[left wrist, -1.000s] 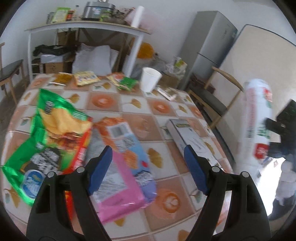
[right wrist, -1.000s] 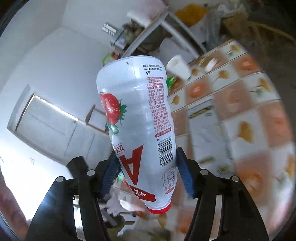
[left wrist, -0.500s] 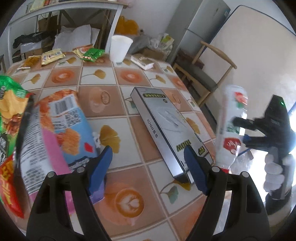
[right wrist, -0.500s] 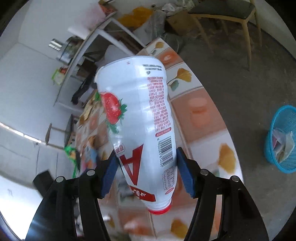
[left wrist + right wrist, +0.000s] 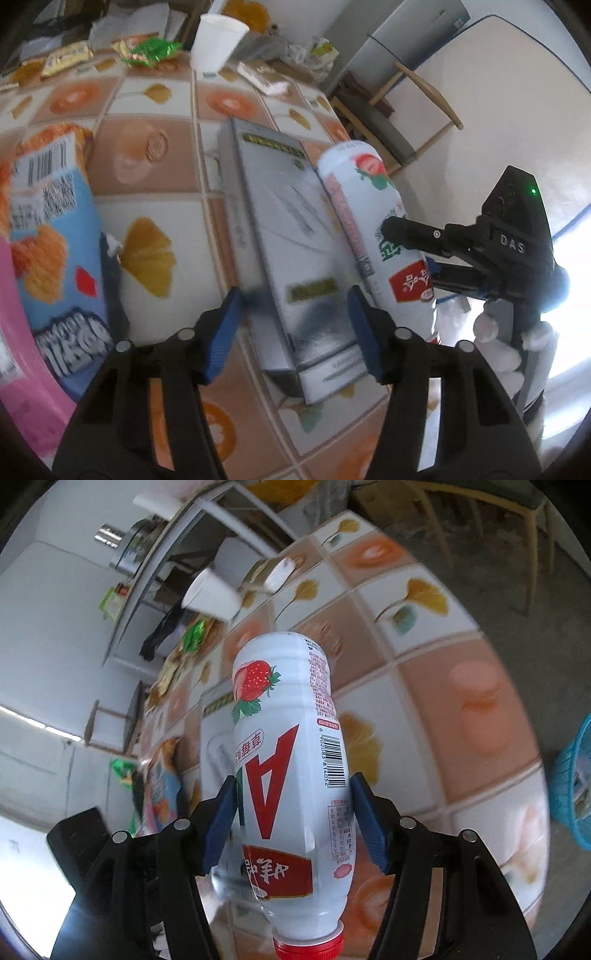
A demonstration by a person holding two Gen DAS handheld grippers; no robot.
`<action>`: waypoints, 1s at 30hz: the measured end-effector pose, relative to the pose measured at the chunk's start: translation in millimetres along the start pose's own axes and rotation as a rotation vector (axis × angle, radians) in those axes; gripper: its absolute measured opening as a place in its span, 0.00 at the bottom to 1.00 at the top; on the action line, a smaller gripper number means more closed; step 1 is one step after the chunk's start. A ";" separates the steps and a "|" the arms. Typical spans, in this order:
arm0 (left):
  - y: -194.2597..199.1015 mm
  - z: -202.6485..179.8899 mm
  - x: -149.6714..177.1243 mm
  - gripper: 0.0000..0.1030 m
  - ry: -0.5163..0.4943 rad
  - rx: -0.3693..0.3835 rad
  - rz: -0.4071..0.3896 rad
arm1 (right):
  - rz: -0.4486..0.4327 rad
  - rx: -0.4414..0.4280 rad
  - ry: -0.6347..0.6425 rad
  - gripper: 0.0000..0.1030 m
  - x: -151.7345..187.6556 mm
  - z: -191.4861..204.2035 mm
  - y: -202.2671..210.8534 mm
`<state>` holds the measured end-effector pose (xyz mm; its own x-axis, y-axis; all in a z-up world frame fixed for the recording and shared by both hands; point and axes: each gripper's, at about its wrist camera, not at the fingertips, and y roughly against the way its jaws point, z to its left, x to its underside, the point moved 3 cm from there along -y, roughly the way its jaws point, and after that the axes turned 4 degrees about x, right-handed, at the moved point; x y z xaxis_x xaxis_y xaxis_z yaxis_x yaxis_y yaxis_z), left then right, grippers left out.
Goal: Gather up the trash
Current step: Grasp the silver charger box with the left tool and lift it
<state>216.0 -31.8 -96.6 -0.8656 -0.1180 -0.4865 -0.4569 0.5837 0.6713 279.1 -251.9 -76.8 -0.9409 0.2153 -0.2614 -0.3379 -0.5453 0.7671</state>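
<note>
A white strawberry-drink bottle (image 5: 288, 738) with a red cap hangs cap-down, and my right gripper (image 5: 291, 786) is shut on its middle. In the left wrist view the same bottle (image 5: 365, 206) and right gripper (image 5: 417, 254) hover at the table's right edge, beside a long silver box (image 5: 288, 229). My left gripper (image 5: 295, 295) is low over the near end of that box. Its jaws are closing with the box between them, and I see no pad pressing on it. Snack bags (image 5: 55, 221) lie to the left.
The tiled table (image 5: 155, 184) also holds a white paper cup (image 5: 214, 40) and small wrappers (image 5: 147, 51) at the far end. A blue basket (image 5: 576, 786) stands on the floor to the right. A wooden chair (image 5: 406, 103) sits beyond the table. A gloved hand (image 5: 495, 332) holds the right gripper.
My left gripper swung right from the snack bags to the silver box, and its jaws narrowed. The right gripper came down with the bottle to the table's edge beside the box.
</note>
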 end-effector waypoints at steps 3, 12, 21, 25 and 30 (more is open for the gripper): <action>8.4 -1.5 8.0 0.53 -0.020 -0.003 -0.004 | 0.000 -0.013 0.000 0.58 12.0 1.7 4.5; 46.8 -8.9 60.4 0.53 -0.098 -0.006 0.089 | 0.039 -0.098 -0.031 0.58 76.2 4.1 19.1; 74.5 -9.3 83.5 0.71 -0.087 -0.063 0.099 | 0.010 -0.115 -0.071 0.58 132.5 -4.3 47.1; 70.4 -19.0 64.8 0.80 -0.074 -0.103 0.021 | -0.092 -0.036 -0.108 0.58 123.4 -19.6 70.0; 50.9 -33.2 50.0 0.81 -0.078 -0.209 -0.013 | -0.142 0.016 -0.132 0.58 116.3 -31.1 80.7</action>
<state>142.7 -34.6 -68.1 -0.8448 -0.0566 -0.5321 -0.5071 0.4022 0.7623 141.7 -296.1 -63.5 -0.8722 0.3944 -0.2893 -0.4657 -0.4889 0.7376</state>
